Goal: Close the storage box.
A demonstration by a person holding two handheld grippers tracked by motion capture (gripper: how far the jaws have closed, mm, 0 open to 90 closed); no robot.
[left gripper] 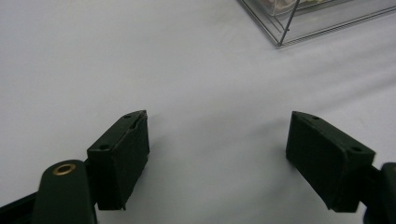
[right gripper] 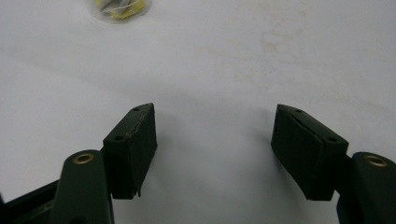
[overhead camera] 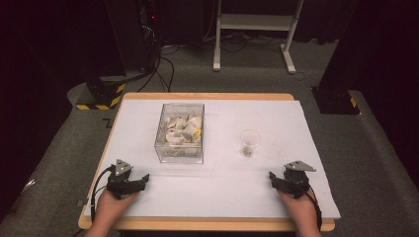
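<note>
We hold the left tongs and right tongs low over the white tabletop, both spread wide with nothing between them. The clear box of crumpled scraps sits ahead of the left tongs, the small cup ahead of the right; its contents are hard to make out.

We are seeing one table, one clear box holding a heap of pale wrapped pieces too jumbled to count, and one clear cup. We are holding two grippers, left and right, one in each hand.
</note>
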